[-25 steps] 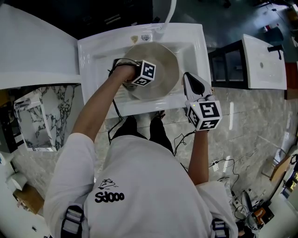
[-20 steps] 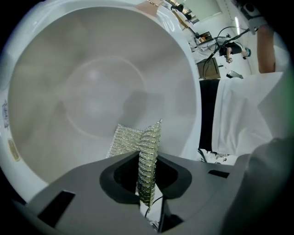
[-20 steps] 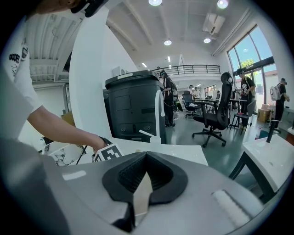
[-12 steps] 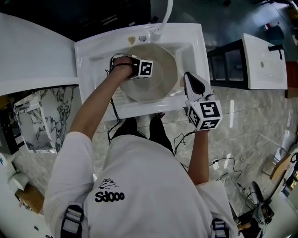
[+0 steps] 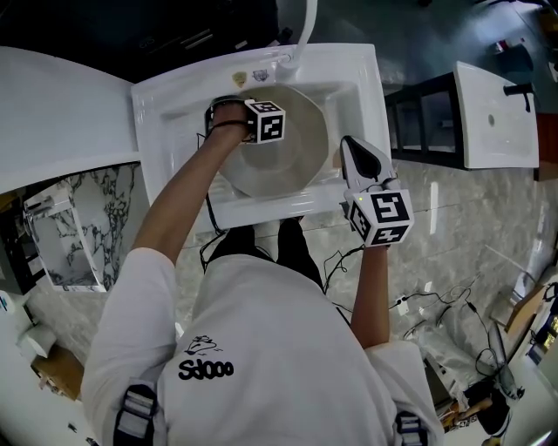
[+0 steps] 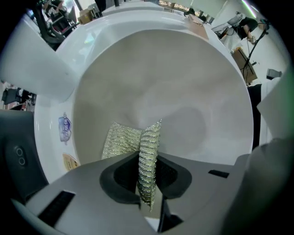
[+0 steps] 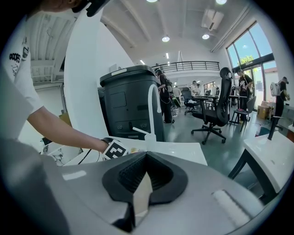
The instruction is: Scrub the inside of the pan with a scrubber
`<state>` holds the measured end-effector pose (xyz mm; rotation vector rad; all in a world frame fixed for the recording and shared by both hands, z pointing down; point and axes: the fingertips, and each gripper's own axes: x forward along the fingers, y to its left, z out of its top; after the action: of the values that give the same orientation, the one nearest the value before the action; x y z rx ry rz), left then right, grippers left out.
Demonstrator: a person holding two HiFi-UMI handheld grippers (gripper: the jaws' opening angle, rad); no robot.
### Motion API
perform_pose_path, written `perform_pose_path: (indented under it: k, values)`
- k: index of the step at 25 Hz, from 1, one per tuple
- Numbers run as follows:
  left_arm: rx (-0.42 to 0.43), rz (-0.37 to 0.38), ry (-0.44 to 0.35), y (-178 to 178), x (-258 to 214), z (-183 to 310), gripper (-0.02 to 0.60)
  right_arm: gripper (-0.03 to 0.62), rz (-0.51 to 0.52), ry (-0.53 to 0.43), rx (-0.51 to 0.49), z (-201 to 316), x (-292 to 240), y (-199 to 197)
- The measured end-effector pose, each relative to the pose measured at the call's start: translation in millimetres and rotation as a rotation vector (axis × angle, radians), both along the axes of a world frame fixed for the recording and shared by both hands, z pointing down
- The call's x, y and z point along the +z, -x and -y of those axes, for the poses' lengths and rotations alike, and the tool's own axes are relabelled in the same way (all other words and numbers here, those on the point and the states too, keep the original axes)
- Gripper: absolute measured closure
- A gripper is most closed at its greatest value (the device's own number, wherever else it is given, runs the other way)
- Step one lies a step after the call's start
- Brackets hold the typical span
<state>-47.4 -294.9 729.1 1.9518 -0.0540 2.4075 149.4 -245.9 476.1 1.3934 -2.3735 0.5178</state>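
Left gripper view: our left tool is clenched on the one scrubber, a silvery mesh pad standing on edge between the jaws. Its loose flap lies against the inner wall of the pan, close to the rim. So that's one pan, one scrubber and two tools.

In the head view the pan fills most of the sink. We're working its upper-left part, so the rest of the pan floor is bare. The right tool sits outside the pan by the sink's right rim. Its tips are pressed together, with a pale sliver behind them that we can't identify. The faucet hangs over the far edge.
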Motion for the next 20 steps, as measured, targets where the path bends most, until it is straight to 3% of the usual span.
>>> perform_pose_path:
  k: [7,15,20]
  values:
    - [-0.019,-0.082,-0.085,-34,12,18,0.525,0.585,-0.004,0.025,0.004,-2,9,-8]
    - [-0.074,-0.278,-0.072,-81,20,12,0.525,0.585,-0.008,0.042,0.022,-9,14,-27]
    - [-0.090,-0.334,-0.066,-98,20,3,0.523,0.585,-0.005,0.048,0.013,-13,16,-25]
